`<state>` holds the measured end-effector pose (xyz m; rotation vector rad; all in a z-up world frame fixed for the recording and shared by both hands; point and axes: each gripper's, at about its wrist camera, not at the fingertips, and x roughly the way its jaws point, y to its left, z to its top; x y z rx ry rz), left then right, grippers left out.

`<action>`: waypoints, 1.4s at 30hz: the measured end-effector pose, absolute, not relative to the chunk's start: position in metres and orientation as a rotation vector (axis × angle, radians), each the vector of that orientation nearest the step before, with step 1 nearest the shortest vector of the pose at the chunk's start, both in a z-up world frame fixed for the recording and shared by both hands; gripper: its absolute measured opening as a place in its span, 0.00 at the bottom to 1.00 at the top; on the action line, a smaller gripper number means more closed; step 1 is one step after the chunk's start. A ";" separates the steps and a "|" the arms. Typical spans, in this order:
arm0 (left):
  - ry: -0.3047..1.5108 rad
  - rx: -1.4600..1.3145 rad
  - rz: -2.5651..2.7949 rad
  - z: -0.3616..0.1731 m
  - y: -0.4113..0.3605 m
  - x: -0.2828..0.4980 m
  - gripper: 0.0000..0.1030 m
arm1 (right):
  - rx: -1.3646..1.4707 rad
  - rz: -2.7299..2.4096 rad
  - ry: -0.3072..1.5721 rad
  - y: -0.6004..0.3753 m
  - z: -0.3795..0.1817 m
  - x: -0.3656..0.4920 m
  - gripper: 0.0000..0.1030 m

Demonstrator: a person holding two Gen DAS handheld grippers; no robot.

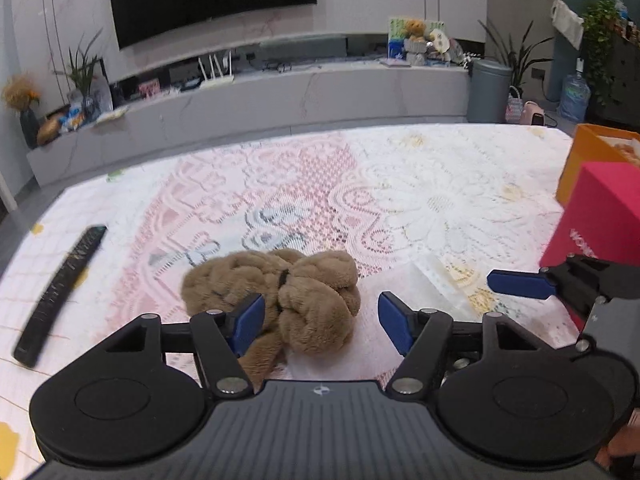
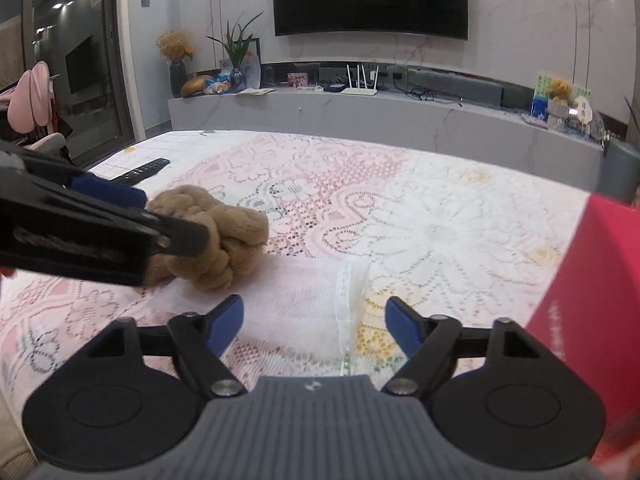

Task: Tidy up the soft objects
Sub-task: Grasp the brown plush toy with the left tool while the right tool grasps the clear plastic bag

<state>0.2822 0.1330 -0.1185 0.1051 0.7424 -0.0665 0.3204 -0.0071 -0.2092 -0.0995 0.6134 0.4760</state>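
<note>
A brown plush knot toy [image 1: 276, 296] lies on the lace-covered table [image 1: 420, 200]. My left gripper [image 1: 320, 320] is open, its jaws on either side of the toy's near part, the left pad against the plush. In the right wrist view the toy [image 2: 224, 236] sits at the left, partly hidden by the left gripper's arm [image 2: 92, 224]. My right gripper [image 2: 314, 326] is open and empty over a white folded cloth [image 2: 304, 296], to the right of the toy. Its blue fingertip [image 1: 520, 283] shows in the left wrist view.
A black remote [image 1: 60, 292] lies at the table's left edge. A red box [image 1: 600, 216] and an orange box [image 1: 596, 156] stand at the right. The red box [image 2: 592, 292] is close to my right gripper. A TV console runs behind the table.
</note>
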 end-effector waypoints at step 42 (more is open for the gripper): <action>0.622 0.046 0.026 -0.068 0.126 0.207 0.16 | -0.196 0.511 0.508 -0.016 -0.169 0.266 0.00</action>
